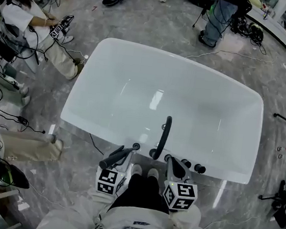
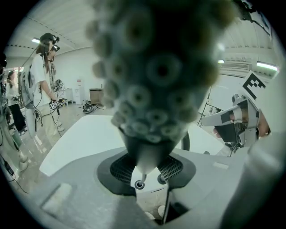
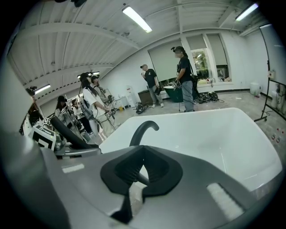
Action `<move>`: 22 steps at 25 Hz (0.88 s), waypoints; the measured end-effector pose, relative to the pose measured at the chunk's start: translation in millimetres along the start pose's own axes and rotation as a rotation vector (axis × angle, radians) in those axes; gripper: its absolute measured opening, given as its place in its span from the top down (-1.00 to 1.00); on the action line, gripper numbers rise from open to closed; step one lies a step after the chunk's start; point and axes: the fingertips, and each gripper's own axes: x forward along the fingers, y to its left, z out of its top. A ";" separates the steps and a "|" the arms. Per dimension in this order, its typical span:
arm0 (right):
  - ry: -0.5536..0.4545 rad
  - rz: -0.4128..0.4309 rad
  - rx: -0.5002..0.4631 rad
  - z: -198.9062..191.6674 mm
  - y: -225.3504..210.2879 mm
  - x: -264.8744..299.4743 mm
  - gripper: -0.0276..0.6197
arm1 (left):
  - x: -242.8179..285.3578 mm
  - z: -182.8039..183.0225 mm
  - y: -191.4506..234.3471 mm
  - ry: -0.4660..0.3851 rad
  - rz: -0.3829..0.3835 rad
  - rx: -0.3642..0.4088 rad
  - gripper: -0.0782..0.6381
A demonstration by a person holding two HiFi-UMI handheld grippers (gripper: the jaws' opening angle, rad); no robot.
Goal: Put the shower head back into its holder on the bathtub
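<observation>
Head view, lower centre: clamping the shower head [image 1: 116, 157] between wide-set fingers of the left gripper [image 1: 123, 160] at the near rim of the bathtub [image 1: 137, 75]; holding fingers of the right gripper [image 1: 173, 162] together, seemingly empty. Aiming the handle tip at the black holder [image 1: 136, 146], lowering slowly, avoiding twisting.

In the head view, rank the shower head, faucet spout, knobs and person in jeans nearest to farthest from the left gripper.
1. shower head, held in the left gripper
2. faucet spout, just to its right
3. knobs, farther right
4. person in jeans, beyond the tub
</observation>
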 end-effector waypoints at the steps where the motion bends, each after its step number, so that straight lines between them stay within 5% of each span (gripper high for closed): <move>1: -0.003 -0.004 0.008 -0.9 -1.7 0.9 0.90 | 2.7 -0.8 1.1 0.003 -0.002 0.006 0.40; 22: 0.019 -0.013 0.059 -44.0 -19.2 34.4 0.90 | 44.1 -34.4 2.7 0.022 0.006 0.065 0.40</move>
